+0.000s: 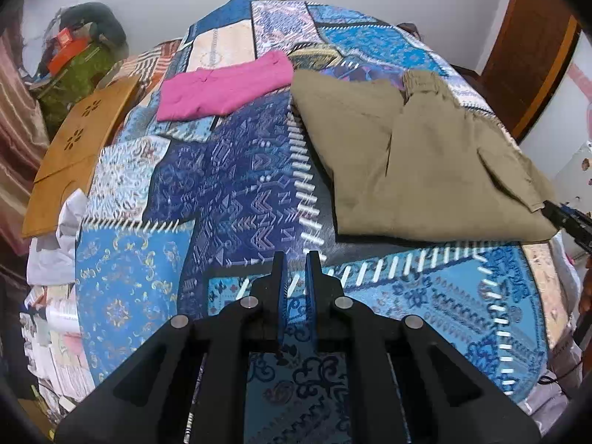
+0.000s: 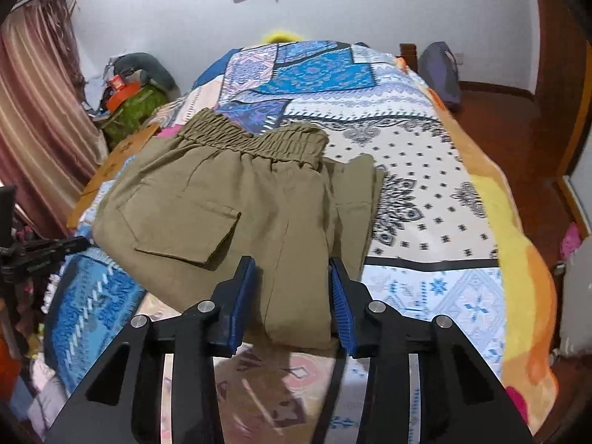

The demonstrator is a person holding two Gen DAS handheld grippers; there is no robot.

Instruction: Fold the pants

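Note:
Olive-khaki pants [image 1: 418,162] lie folded on the patterned bedspread [image 1: 236,185], elastic waistband at the far end. In the right wrist view the pants [image 2: 229,207] show a flap pocket and the waistband [image 2: 255,140]. My left gripper [image 1: 296,259] hovers over the bedspread to the left of the pants, jaws nearly together with a narrow gap, empty. My right gripper [image 2: 292,270] is open, its blue pads either side of the pants' near edge, just above the cloth. The right gripper's tip also shows in the left wrist view [image 1: 566,218] at the pants' right corner.
A folded pink garment [image 1: 222,88] lies farther back on the bed. A wooden board [image 1: 74,151] and a green bag with an orange box [image 1: 74,66] stand on the left. A dark backpack [image 2: 442,74] sits on the floor at the right. Curtains [image 2: 40,122] hang left.

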